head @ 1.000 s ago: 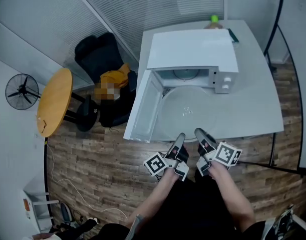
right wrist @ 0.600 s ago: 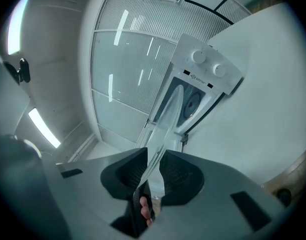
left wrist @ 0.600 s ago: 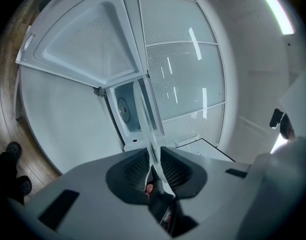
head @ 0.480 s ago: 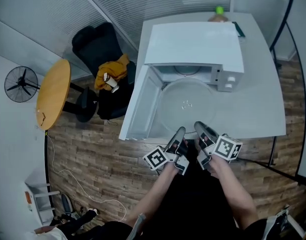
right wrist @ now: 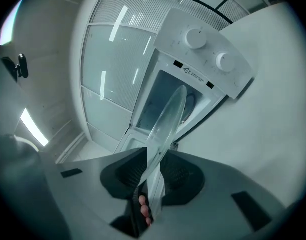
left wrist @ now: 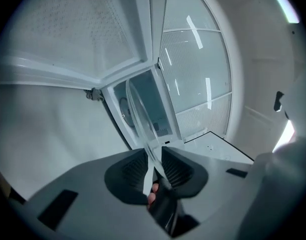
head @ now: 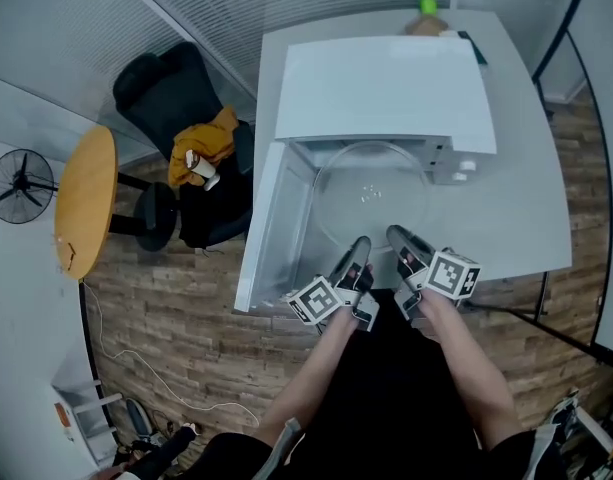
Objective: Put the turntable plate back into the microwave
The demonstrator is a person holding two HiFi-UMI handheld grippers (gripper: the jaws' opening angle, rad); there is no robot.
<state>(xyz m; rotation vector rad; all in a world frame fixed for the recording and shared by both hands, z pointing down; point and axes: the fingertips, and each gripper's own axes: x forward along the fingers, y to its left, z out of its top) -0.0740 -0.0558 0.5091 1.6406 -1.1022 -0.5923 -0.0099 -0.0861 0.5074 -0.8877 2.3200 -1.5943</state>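
Observation:
The clear glass turntable plate [head: 371,203] lies nearly level in the mouth of the white microwave [head: 386,88], its far part under the oven's top. The door [head: 276,228] hangs open to the left. My left gripper [head: 358,251] and right gripper [head: 398,240] hold the plate's near rim side by side. In the left gripper view the rim [left wrist: 138,119] runs between the pads of the left gripper [left wrist: 153,159], whose jaws are opening. In the right gripper view the plate [right wrist: 167,119] fills the gap of the right gripper [right wrist: 152,171], also opening, and points into the cavity below the knobs [right wrist: 195,38].
The microwave stands on a white table [head: 526,188] with a green-capped bottle [head: 427,8] behind it. Left of the table are a black chair with an orange garment [head: 201,143], a round wooden table [head: 86,198] and a fan [head: 16,183] on the wood floor.
Both grippers have carried the plate forward and lower, from in front of the oven into its opening. The plate's far edge now sits under the microwave's top.

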